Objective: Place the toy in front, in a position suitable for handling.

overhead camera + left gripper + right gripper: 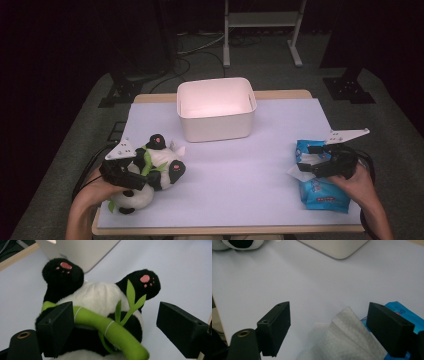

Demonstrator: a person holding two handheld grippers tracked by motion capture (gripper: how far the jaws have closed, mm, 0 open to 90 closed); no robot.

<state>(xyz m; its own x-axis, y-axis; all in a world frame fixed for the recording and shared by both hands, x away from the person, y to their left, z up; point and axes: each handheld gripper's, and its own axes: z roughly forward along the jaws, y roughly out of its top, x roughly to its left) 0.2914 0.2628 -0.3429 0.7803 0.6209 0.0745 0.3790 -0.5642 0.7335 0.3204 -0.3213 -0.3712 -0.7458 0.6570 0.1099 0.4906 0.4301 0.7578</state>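
**One panda, one wipes pack, one bin, two tools**

I count one plush panda [150, 172] on the near left of the bench [240, 165], lying on its back with two black feet, each with a pink sole, pointing toward the far side. It hugs one green bamboo stalk [105, 328] with three leaves, as my left tool's camera shows.

My left tool [142, 170] sits over the panda's belly, jaws spread wide, one on each side of the toy's middle. The left jaw is up against the bamboo and fur; the right jaw stands clear with bare bench behind it, so the toy is not clamped.

On the near right lies one blue pack of wet wipes [320, 187], with one white wipe [347, 337] pulled up out of its top. My right tool [307, 162] hovers over the pack's far end, jaws wide apart, the wipe rising between them and touching neither pad that I can see.

One white plastic bin [216, 107] stands at the far middle of the bench, well apart from both tools.
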